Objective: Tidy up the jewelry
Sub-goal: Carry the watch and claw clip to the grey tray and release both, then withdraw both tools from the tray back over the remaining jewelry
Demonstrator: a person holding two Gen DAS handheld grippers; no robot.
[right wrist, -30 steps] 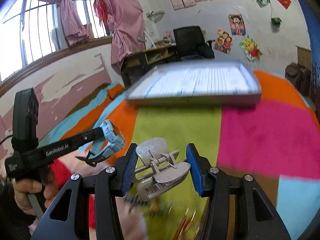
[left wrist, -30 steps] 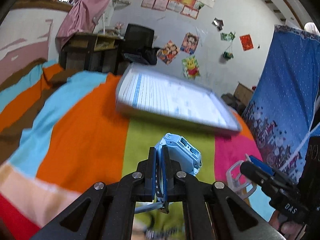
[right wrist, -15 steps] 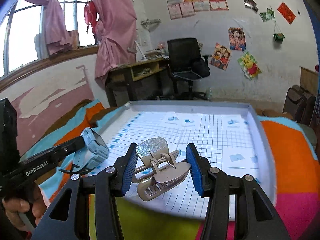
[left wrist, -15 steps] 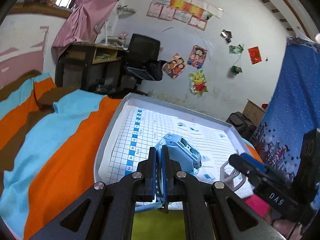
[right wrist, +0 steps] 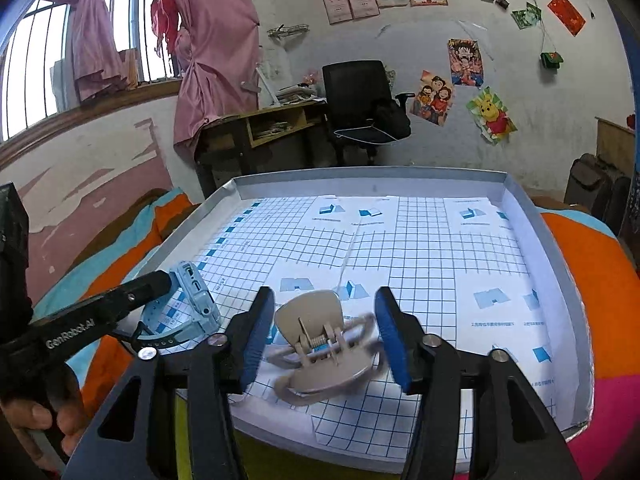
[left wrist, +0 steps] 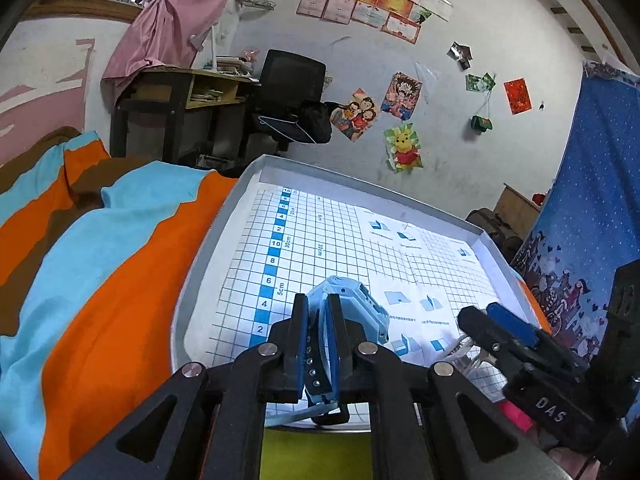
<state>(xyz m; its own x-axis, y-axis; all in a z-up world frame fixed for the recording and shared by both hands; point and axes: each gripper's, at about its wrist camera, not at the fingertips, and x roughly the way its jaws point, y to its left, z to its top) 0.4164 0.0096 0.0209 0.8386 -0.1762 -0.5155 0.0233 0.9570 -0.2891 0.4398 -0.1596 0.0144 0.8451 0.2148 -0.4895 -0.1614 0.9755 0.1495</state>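
Note:
My left gripper (left wrist: 318, 344) is shut on the strap of a light blue watch (left wrist: 352, 312) and holds it over the near left part of a white tray (left wrist: 240, 184) lined with blue grid paper. The watch also shows in the right wrist view (right wrist: 192, 300). My right gripper (right wrist: 324, 336) stands open over the tray's (right wrist: 520, 200) near edge. A beige claw hair clip (right wrist: 320, 344) is blurred between its fingers, clear of both pads, low over the grid paper.
The tray lies on a bed with an orange, light blue, green and pink striped cover (left wrist: 100, 280). A desk (right wrist: 260, 128) and a black office chair (right wrist: 360, 100) stand behind it by a poster-covered wall. A blue curtain (left wrist: 592, 220) hangs at the right.
Both grippers moved forward from the cover to over the tray. My right gripper opened and let go of the hair clip, which drops between the fingers. The left still holds the watch.

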